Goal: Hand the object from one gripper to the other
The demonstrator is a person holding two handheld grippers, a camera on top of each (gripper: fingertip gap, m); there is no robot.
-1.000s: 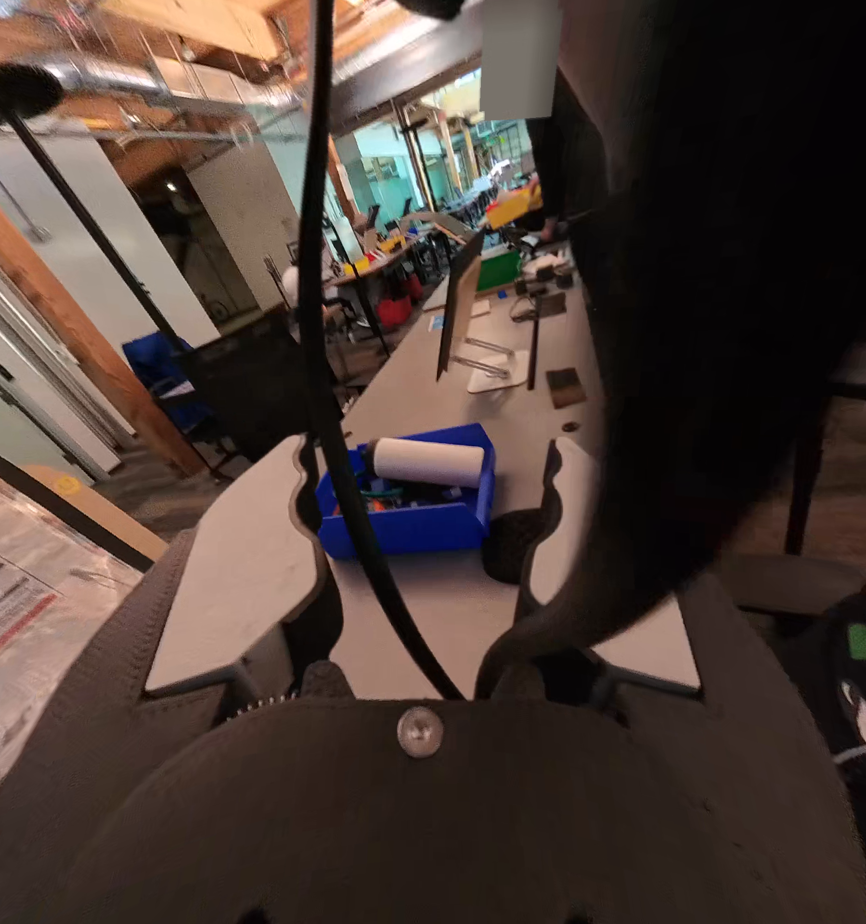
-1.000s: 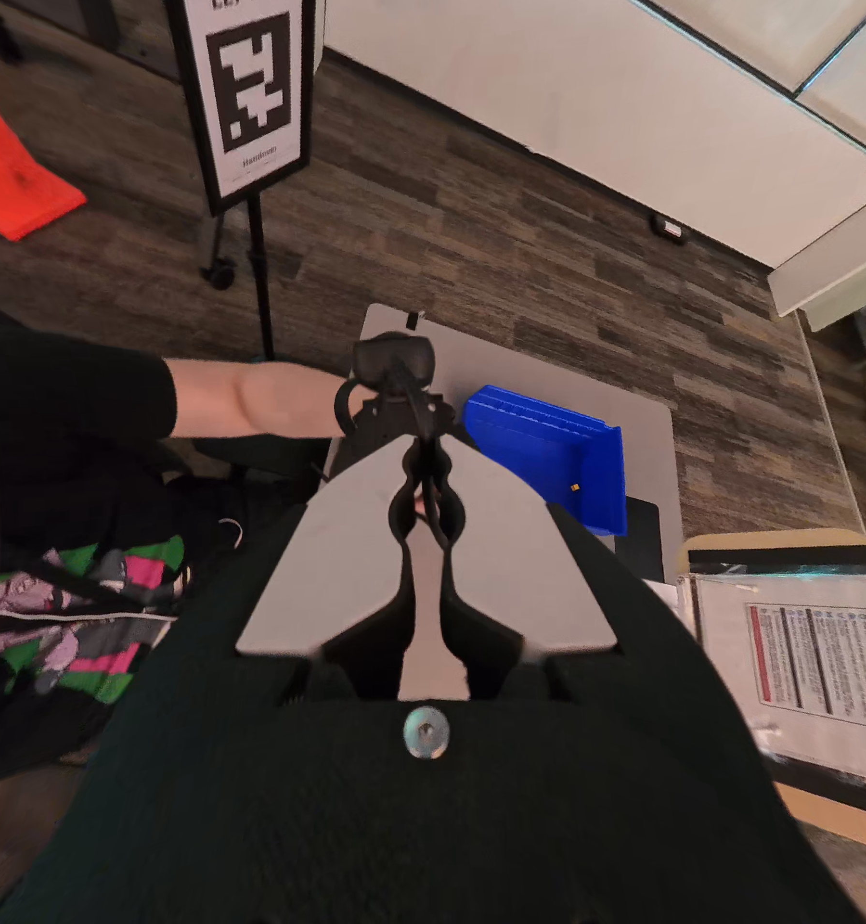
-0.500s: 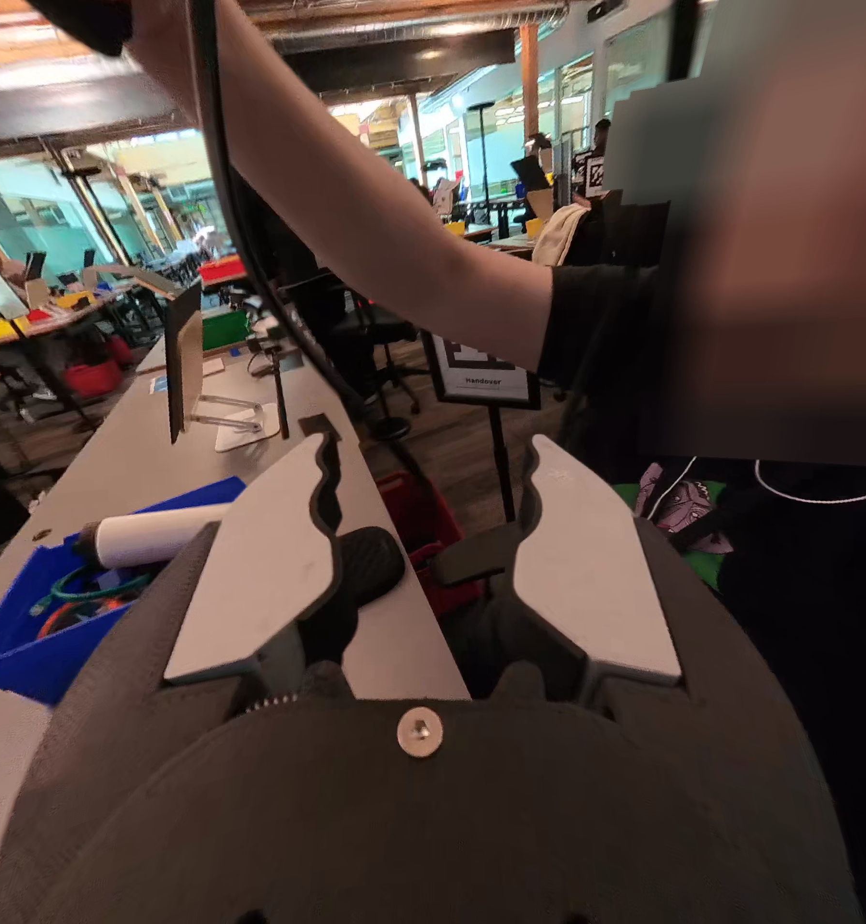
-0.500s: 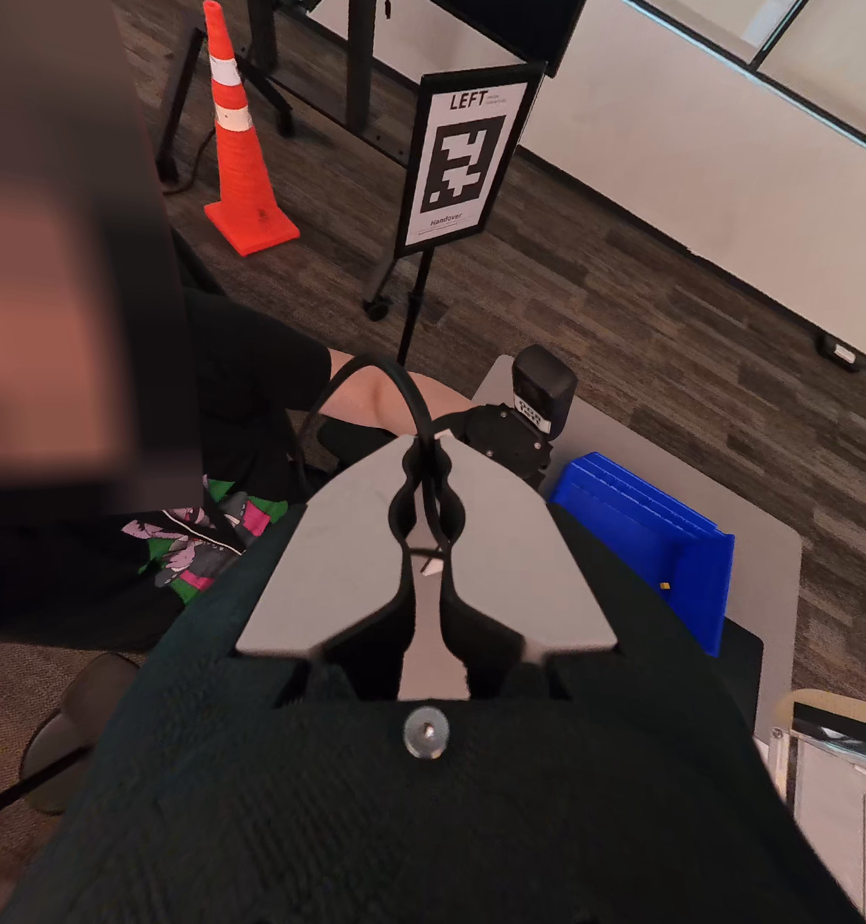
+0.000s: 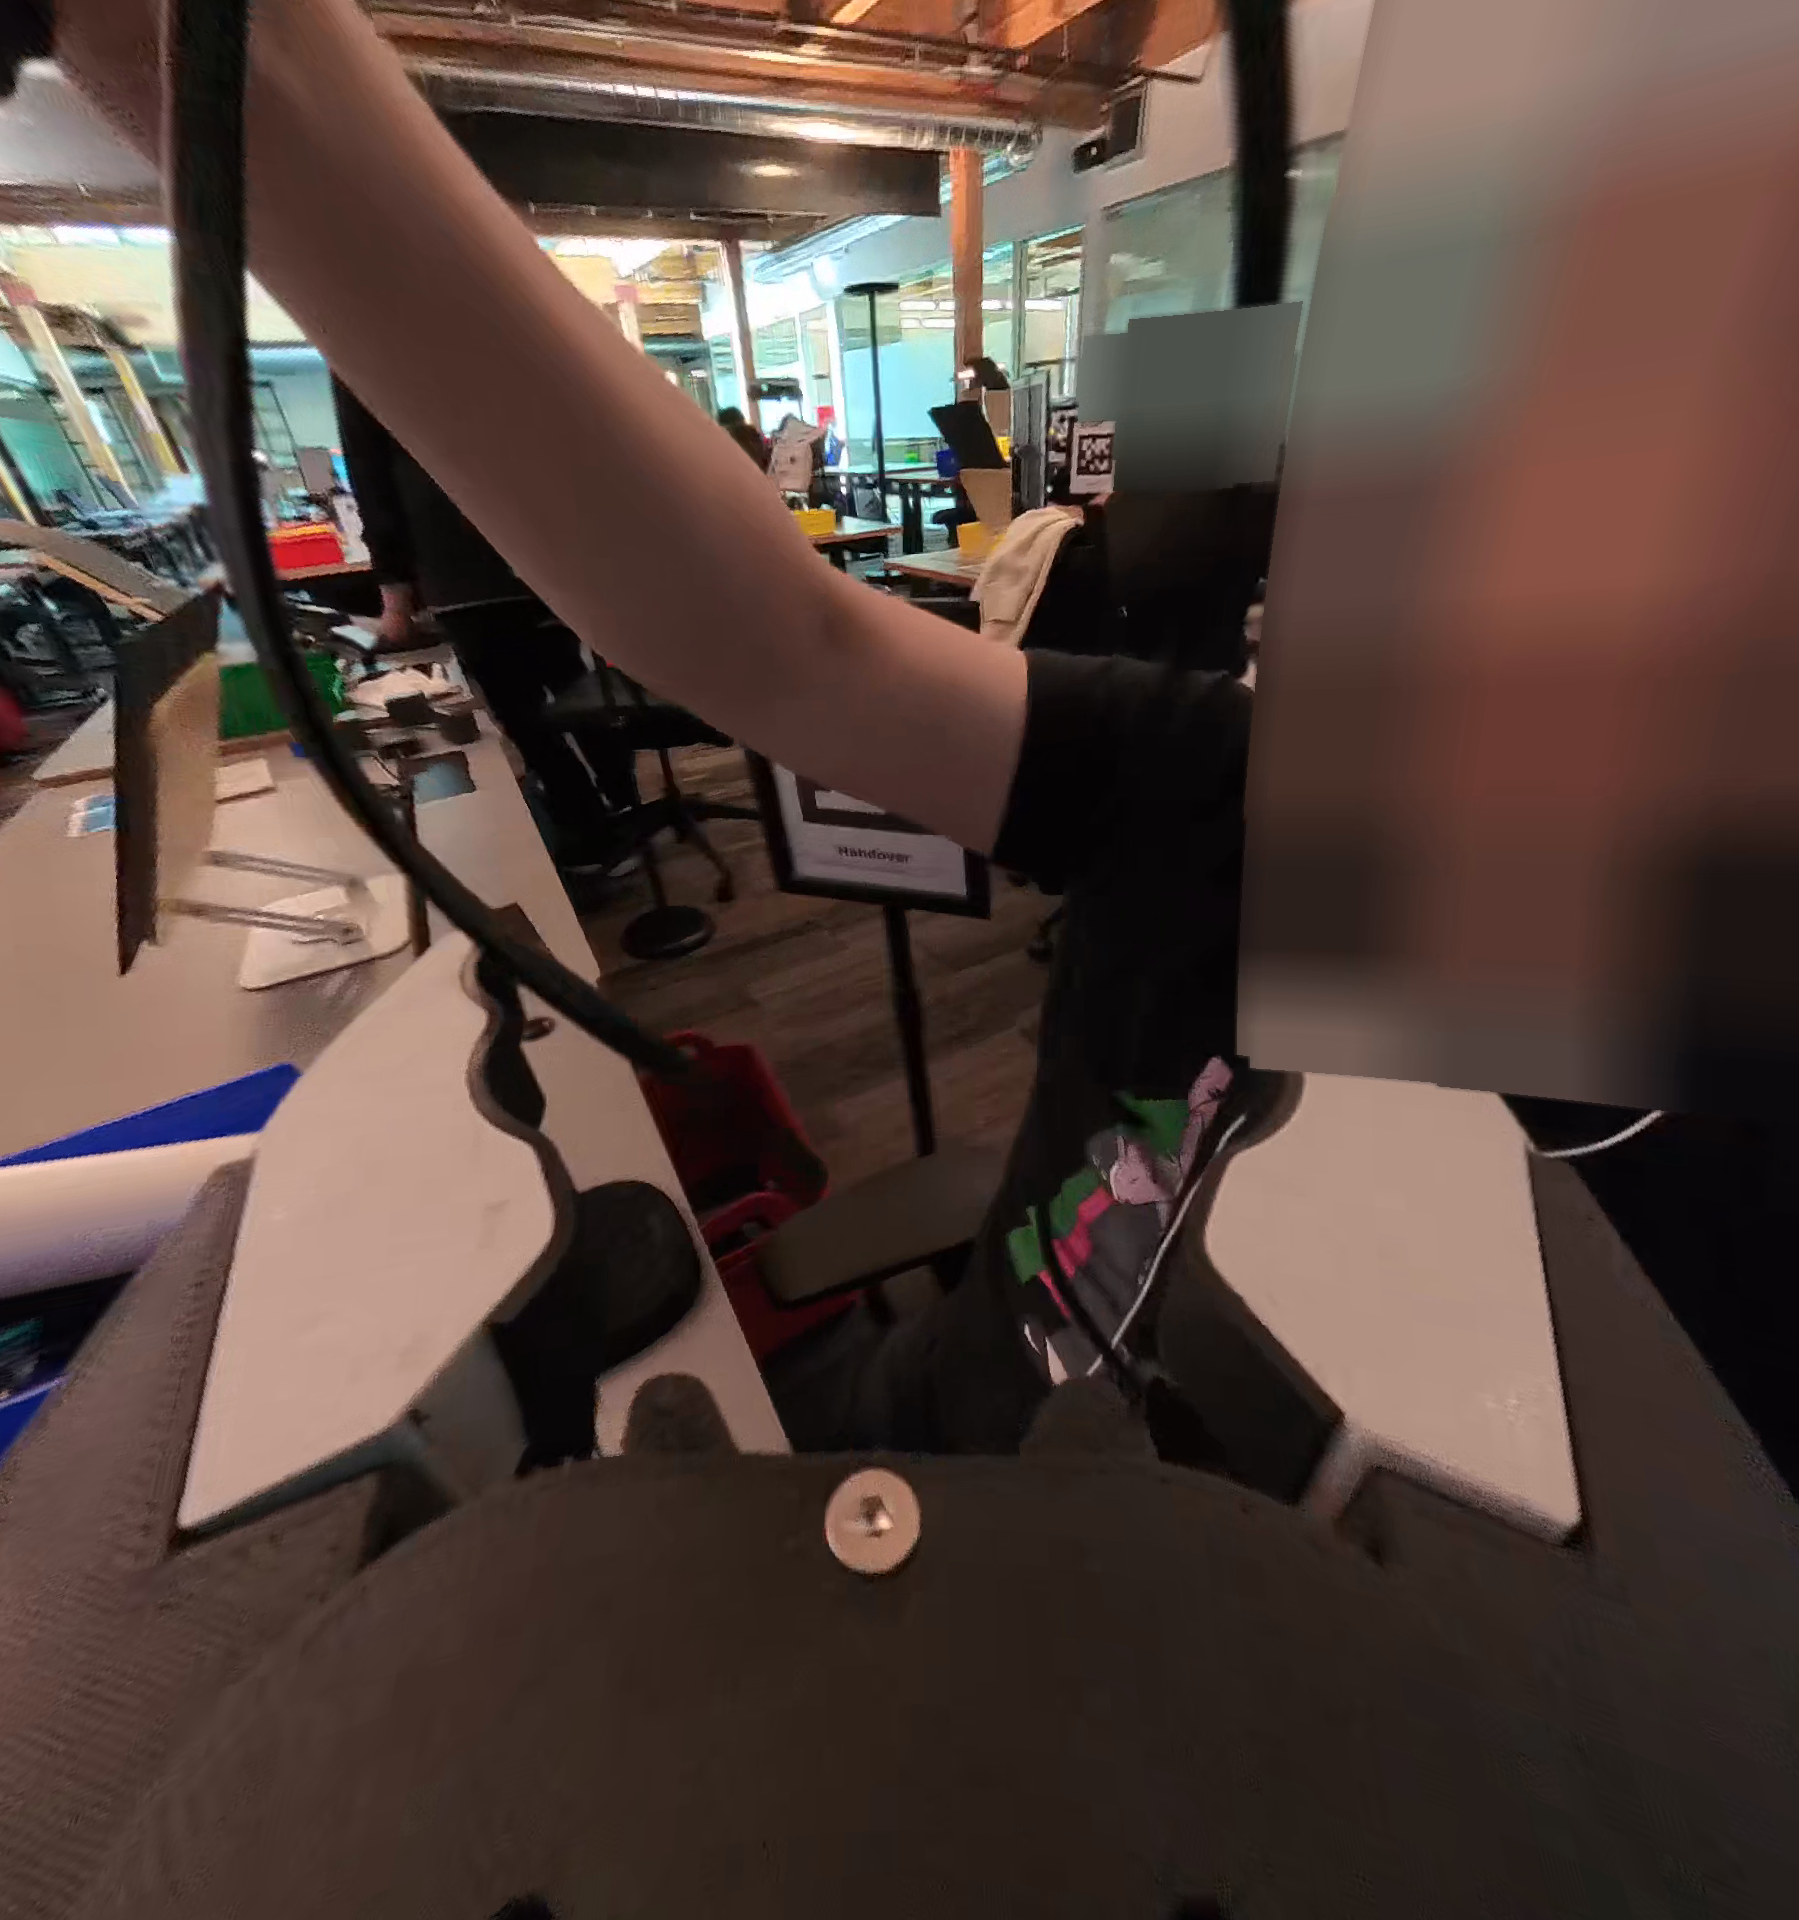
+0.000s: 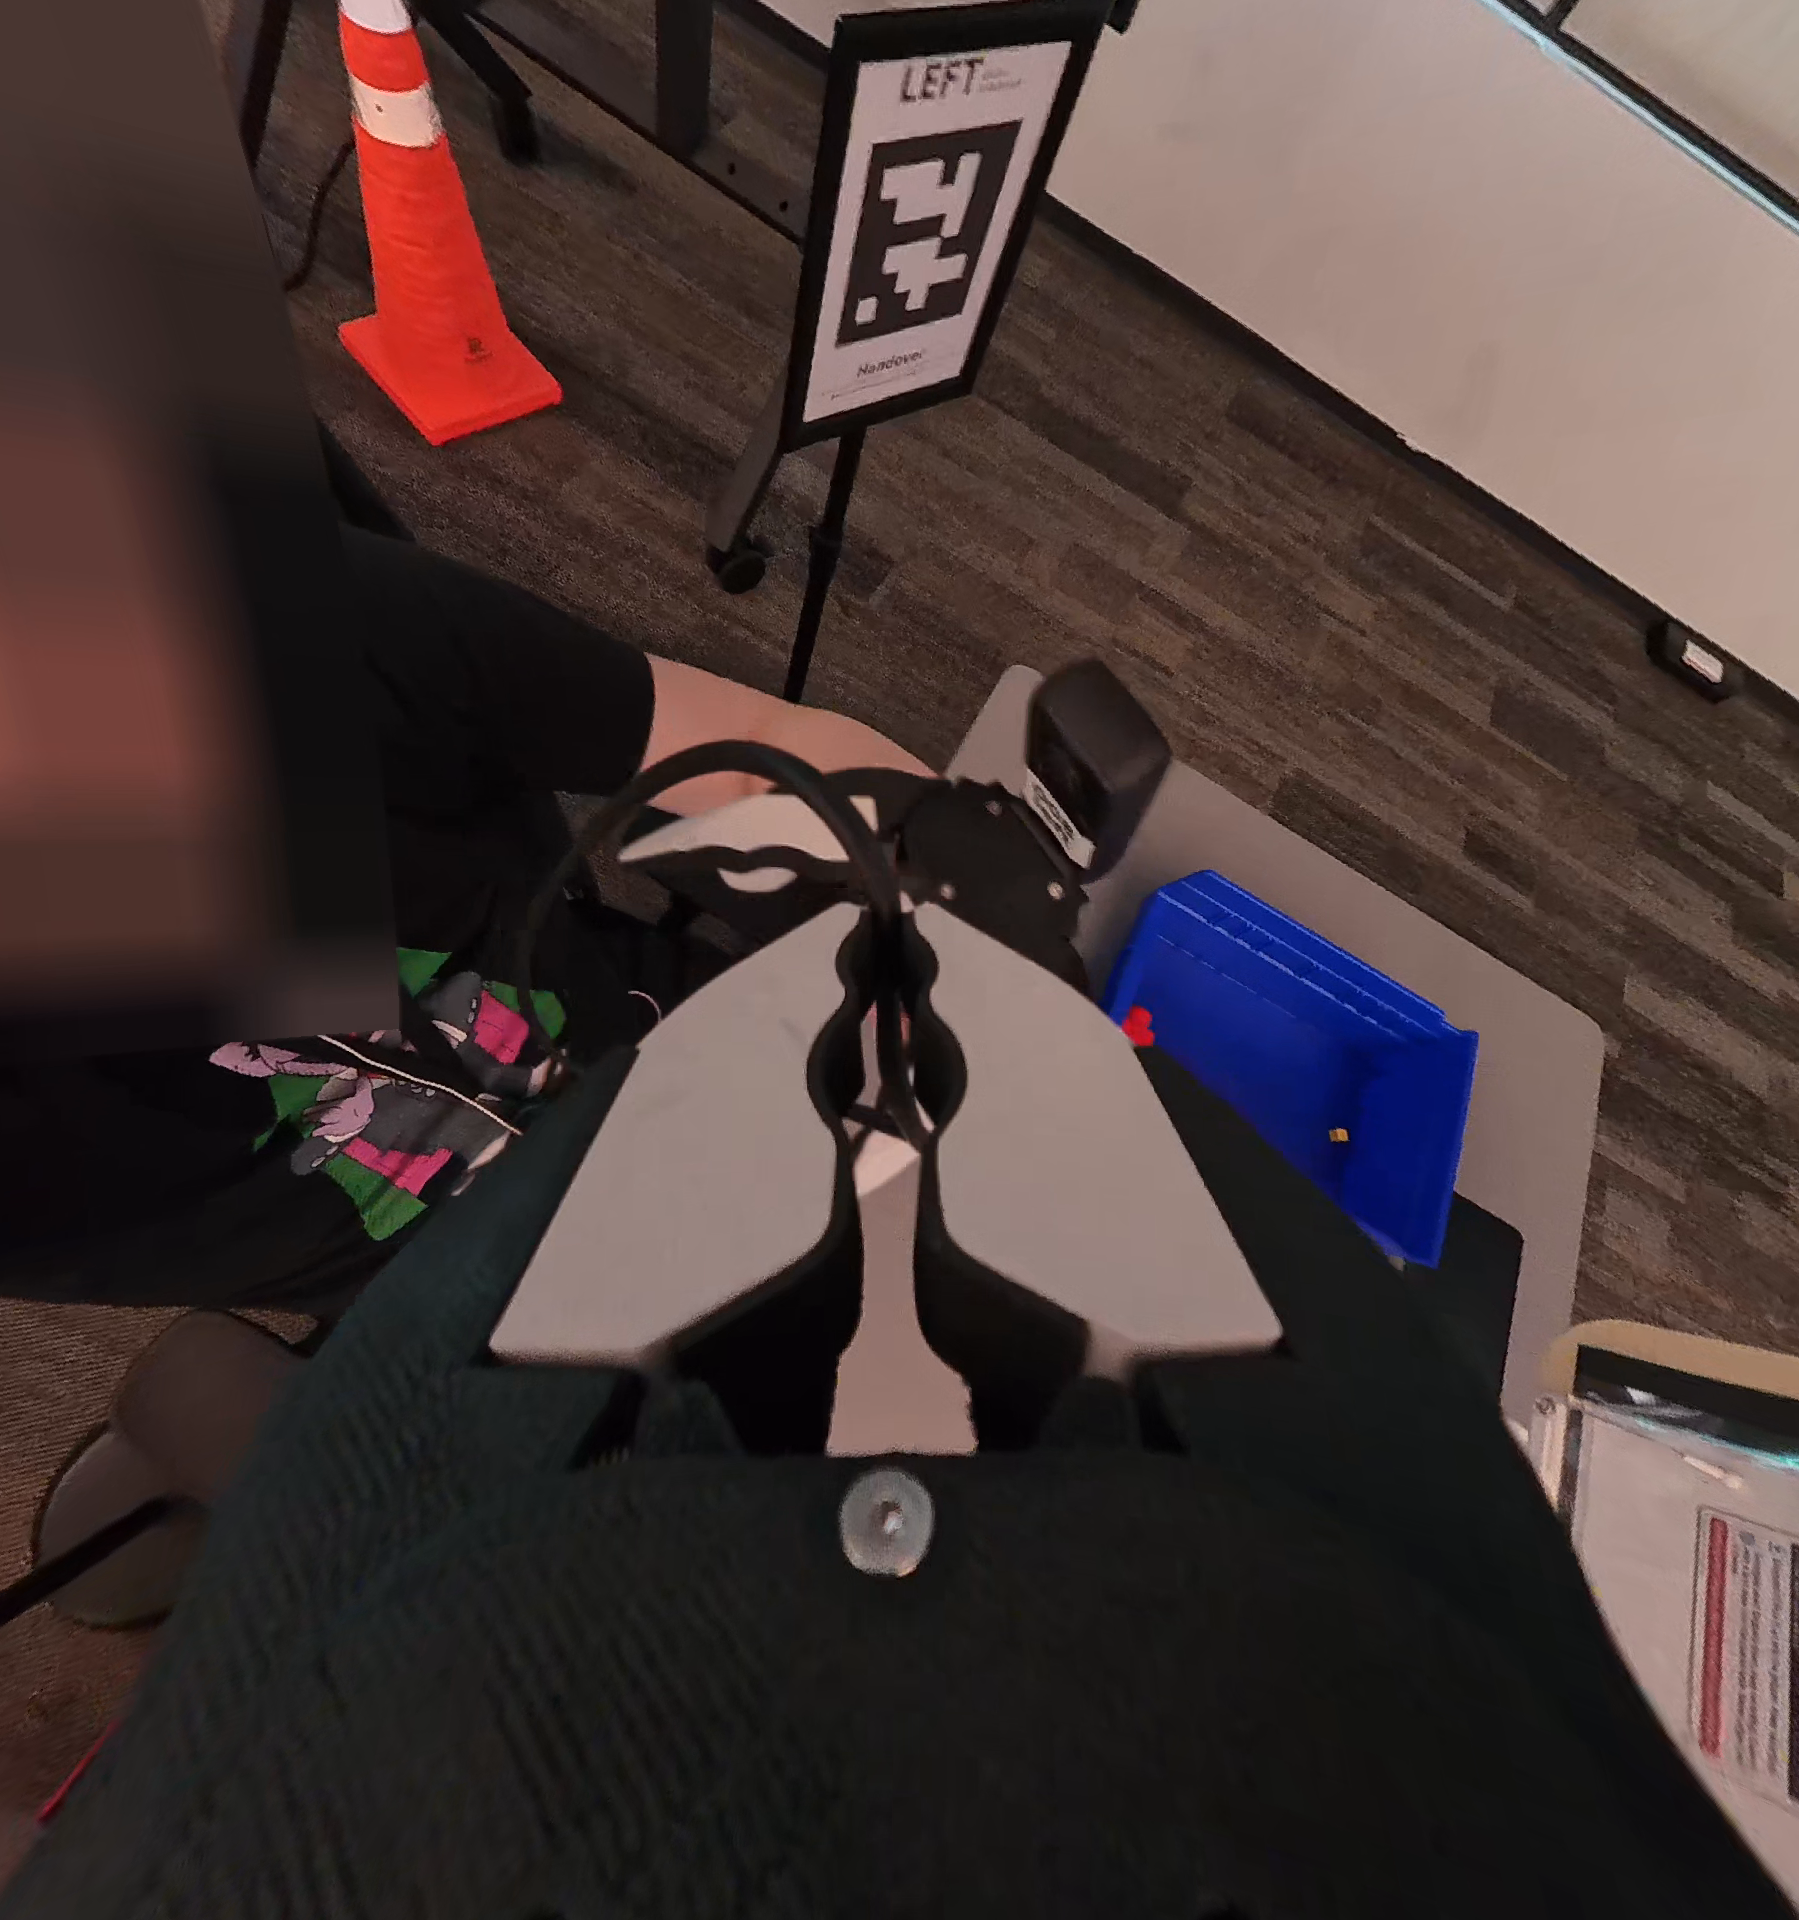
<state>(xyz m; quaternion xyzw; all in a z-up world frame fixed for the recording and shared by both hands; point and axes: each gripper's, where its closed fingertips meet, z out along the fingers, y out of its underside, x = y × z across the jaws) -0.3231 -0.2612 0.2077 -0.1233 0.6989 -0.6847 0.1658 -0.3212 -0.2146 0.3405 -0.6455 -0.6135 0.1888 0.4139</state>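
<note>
Mid-handover: right gripper (image 6: 887, 940) clenched on black cable (image 6: 770, 774) looping toward 11 o'clock, left gripper (image 5: 864, 1049) released wide with cable draped at its 10 o'clock, likely next closing on it.

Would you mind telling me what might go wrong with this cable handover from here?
The right gripper pinches only a thin stretch of the black cable, so a tug might slip it free. The left gripper is wide open with the cable crossing only its left finger; closing now would probably miss. The hanging loop could snag.
</note>
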